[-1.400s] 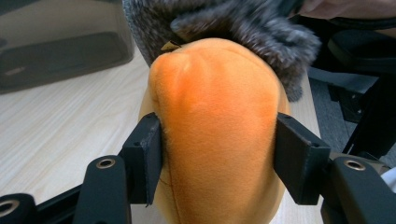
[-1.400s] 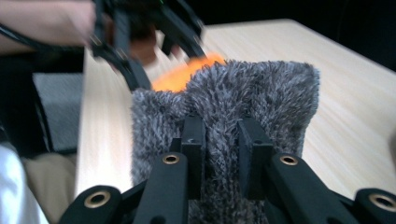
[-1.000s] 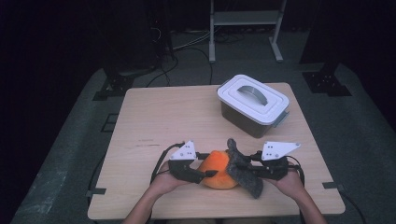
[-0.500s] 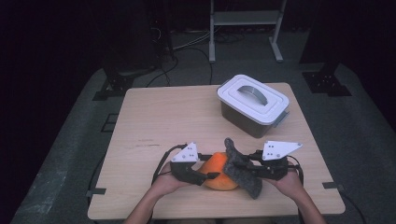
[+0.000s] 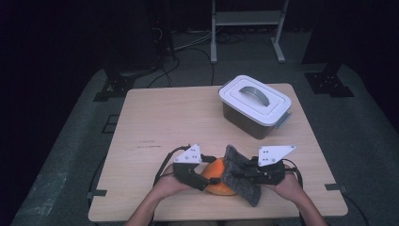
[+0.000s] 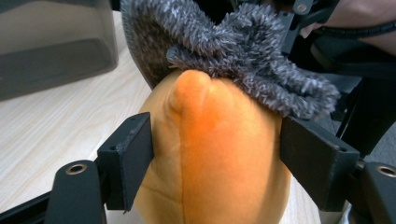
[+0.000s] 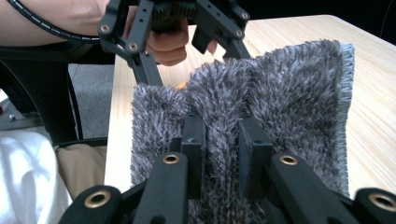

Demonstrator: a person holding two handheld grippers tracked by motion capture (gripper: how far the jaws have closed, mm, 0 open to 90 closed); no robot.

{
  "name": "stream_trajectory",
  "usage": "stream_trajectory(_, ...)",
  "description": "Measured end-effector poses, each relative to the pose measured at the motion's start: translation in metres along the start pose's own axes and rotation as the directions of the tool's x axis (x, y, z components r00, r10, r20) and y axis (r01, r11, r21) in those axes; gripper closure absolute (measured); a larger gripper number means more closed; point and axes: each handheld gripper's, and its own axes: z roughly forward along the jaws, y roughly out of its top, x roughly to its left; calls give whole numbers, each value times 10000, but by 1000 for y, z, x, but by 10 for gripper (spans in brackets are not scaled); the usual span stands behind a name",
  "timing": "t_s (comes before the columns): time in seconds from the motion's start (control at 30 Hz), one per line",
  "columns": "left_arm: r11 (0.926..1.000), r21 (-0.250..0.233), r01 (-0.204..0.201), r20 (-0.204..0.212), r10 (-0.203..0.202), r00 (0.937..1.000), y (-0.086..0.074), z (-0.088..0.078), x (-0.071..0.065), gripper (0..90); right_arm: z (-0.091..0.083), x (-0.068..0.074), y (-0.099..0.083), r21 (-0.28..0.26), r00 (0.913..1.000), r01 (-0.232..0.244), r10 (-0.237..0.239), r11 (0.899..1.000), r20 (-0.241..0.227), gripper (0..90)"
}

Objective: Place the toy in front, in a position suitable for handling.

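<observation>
An orange plush toy (image 5: 219, 181) is being kept near the table's (image 5: 155, 117) front edge, about midway along it, between the two grippers. The left gripper (image 6: 215, 158) is being held around the toy, with one black jaw at each flank; its jaws have just been opening, and whether the pads are still pressing the plush cannot be told, though both jaws are lying against or just beside it. A grey shaggy cloth (image 7: 280, 102) is being draped over the toy's right side and top. A fold of that cloth is being pinched by the right gripper (image 7: 223, 140), whose jaws are clenched on the pile. A white-lidded storage box (image 5: 255, 104) with a grey handle is being left shut toward the table's far right corner, well apart from the hands.
</observation>
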Motion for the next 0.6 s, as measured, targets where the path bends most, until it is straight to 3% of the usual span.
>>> stream_trajectory(0.1, 9998, 44, -218, -33, 218, 9998, -1, -1, -1, 332, 0, 2, 3, 41, 9999, 112, -112, 9999, 110, 744)
stream_trajectory(0.13, 9990, 64, -432, 55, 431, 9991, -1, -2, -2, 379, -2, 3, 6, -245, 9998, 132, -128, 9996, 164, 745)
stream_trajectory(0.37, 9978, 125, -655, 157, 653, 9977, -3, -4, -1, 398, -4, 0, 2, -91, 9998, 130, -128, 9999, 175, 746)
stream_trajectory(0.47, 9975, 88, -694, 241, 692, 9973, -4, -4, -2, 400, -10, -7, -6, 93, 9988, -191, 187, 9998, 460, 744)
stream_trajectory(0.6, 9946, 112, -1033, 501, 1026, 9935, -4, -2, -4, 402, -11, -4, 0, -193, 9990, -74, 82, 9998, 429, 743)
